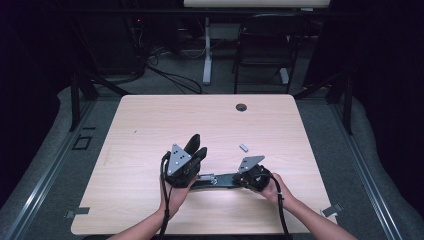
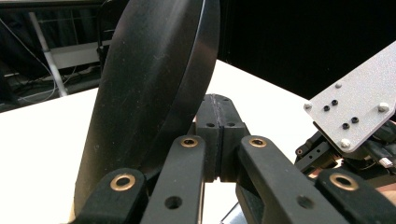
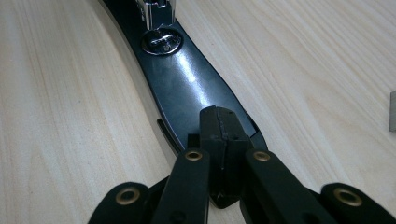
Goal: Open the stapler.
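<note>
A long black blade-shaped part [image 1: 224, 181] lies flat on the wooden table [image 1: 150, 125], with a shiny metal joint [image 1: 207, 177] at its middle. My right gripper [image 1: 238, 180] points left along it, and its shut jaws [image 3: 218, 135] rest on the blade's near end [image 3: 187, 88], with the metal joint [image 3: 161, 42] farther ahead. My left gripper [image 1: 200, 153] is at the other end, jaws shut [image 2: 217, 135]. A second black blade [image 2: 149, 93] stands tilted up right beside its left jaw [image 1: 192, 142]. I see nothing between either pair of pads.
A small grey metal piece [image 1: 243, 147] lies on the table just beyond the right gripper, and shows at the right edge [image 3: 393, 109] of the right gripper view. A cable hole [image 1: 241, 107] sits near the far edge. A chair [image 1: 265, 45] and a white desk leg [image 1: 207, 50] stand behind the table.
</note>
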The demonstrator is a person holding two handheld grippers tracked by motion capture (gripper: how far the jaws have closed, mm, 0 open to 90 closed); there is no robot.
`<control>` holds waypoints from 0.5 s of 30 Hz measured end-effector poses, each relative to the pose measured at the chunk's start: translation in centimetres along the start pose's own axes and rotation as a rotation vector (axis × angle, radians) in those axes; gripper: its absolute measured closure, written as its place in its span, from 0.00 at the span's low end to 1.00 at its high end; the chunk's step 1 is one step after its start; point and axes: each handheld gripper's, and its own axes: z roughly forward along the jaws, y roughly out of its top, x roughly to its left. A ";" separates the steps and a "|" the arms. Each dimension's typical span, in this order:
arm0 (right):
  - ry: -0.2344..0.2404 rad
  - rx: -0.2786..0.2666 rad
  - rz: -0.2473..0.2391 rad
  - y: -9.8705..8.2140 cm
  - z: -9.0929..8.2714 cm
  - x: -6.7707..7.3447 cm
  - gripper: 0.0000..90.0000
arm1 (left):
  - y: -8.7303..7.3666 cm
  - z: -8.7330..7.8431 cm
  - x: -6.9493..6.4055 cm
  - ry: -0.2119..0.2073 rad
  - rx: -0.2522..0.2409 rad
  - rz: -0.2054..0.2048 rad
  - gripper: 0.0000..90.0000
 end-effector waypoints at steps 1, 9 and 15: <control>0.001 -0.002 0.001 0.0 0.0 0.0 1.00 | 0.0 0.0 0.0 0.001 -0.002 -0.004 1.00; 0.002 0.010 -0.009 0.0 0.0 0.0 1.00 | 0.0 -0.7 0.2 0.013 -0.005 -0.004 1.00; -0.001 0.011 -0.013 0.0 0.0 0.0 1.00 | 0.0 -1.2 0.5 0.025 -0.012 -0.003 1.00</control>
